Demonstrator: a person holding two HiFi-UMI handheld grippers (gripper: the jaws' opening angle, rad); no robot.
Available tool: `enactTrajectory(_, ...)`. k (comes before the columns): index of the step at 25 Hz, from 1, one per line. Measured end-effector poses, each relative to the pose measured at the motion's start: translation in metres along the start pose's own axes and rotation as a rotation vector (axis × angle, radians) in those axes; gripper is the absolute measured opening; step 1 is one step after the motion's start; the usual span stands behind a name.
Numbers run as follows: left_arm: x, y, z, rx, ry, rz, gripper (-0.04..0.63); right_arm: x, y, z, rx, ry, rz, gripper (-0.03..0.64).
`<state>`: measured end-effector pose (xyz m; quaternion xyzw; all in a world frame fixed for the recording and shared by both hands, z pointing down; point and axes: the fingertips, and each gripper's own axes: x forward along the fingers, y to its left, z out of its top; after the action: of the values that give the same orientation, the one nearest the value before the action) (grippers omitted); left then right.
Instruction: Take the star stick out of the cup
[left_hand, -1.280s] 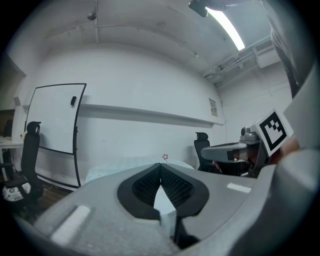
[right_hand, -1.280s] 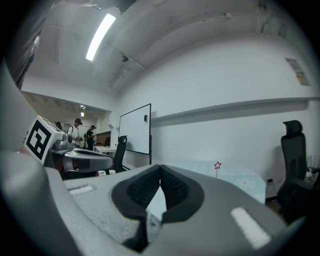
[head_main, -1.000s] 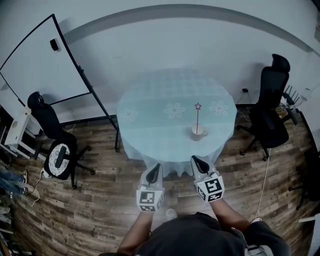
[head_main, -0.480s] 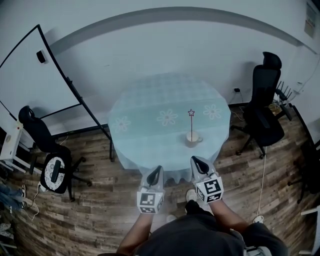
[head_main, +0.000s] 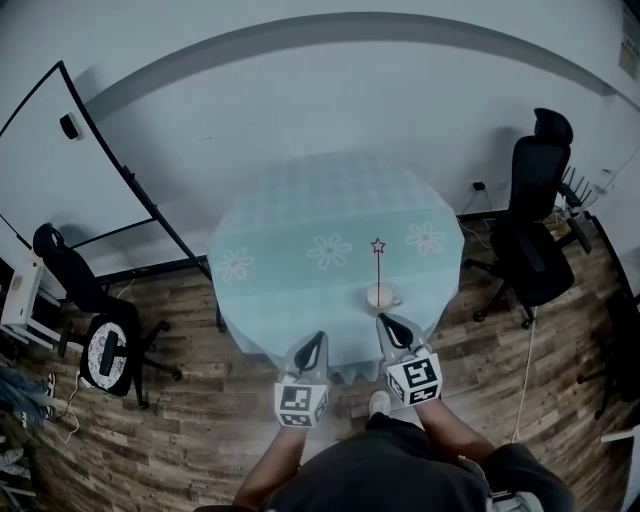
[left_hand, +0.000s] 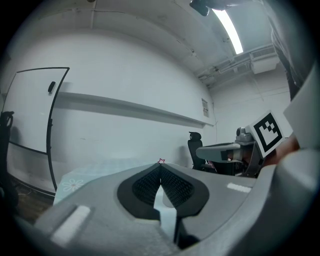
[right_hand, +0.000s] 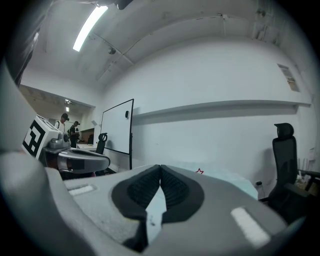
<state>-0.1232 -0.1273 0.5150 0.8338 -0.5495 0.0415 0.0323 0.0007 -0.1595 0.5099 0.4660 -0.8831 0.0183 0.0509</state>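
The star stick (head_main: 378, 262) is seen standing upright in the cup (head_main: 380, 295), set near the front edge of the round desk (head_main: 300, 215). The left hand-held gripper (head_main: 313, 342) and right hand-held gripper (head_main: 386, 323) are held by the desk's near edge, jaws pressed together on nothing.

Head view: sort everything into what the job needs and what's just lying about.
Job: star stick; cup on the table; left hand-held gripper and right hand-held gripper, both shut, empty.
Lying about: whiteboard; black office chair; second office chair.
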Motion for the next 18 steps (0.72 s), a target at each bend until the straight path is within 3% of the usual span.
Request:
enactTrajectory(7, 0.066, 0.006, 0.02, 0.017, -0.015, 0.01, 0.005, 0.04, -0.05, -0.001, 0.018, 0.009, 0.018, 0.003)
enactTrajectory(18, 0.134, 0.0, 0.006, 0.015, 0.043, 0.04, 0.005, 0.078, -0.101, -0.012, 0.053, 0.022, 0.085, 0.003)
